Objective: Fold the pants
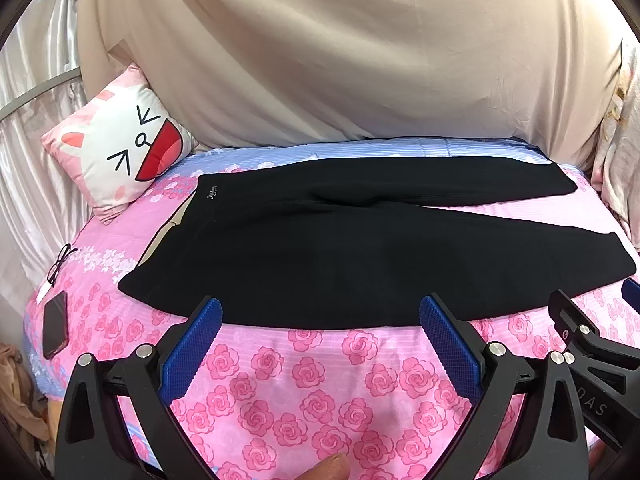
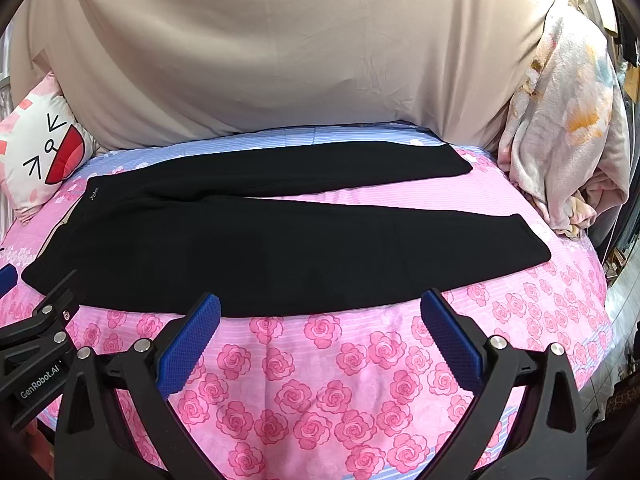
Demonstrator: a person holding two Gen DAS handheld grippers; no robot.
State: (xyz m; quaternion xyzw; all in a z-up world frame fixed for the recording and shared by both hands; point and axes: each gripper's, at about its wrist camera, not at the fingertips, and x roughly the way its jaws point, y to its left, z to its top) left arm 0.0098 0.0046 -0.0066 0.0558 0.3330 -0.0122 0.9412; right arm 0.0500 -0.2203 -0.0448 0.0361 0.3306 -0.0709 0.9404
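Note:
Black pants [image 1: 360, 248] lie spread flat on the bed, waistband at the left, the two legs running right and splitting apart. The right wrist view shows the same pants [image 2: 280, 240]. My left gripper [image 1: 320, 312] is open, its blue pads just at the pants' near edge, nothing between them. My right gripper [image 2: 320, 308] is open too, at the near edge of the closer leg. In each view the other gripper shows at the side: the right gripper [image 1: 592, 312] at the right, the left gripper [image 2: 36, 292] at the left.
The bed sheet [image 1: 312, 392] is pink with roses. A cartoon pillow [image 1: 120, 148] leans at the back left. A phone [image 1: 56, 328] and glasses [image 1: 60, 262] lie at the left edge. A beige sheet [image 2: 280, 48] hangs behind; a bundled floral blanket [image 2: 568, 128] sits at the right.

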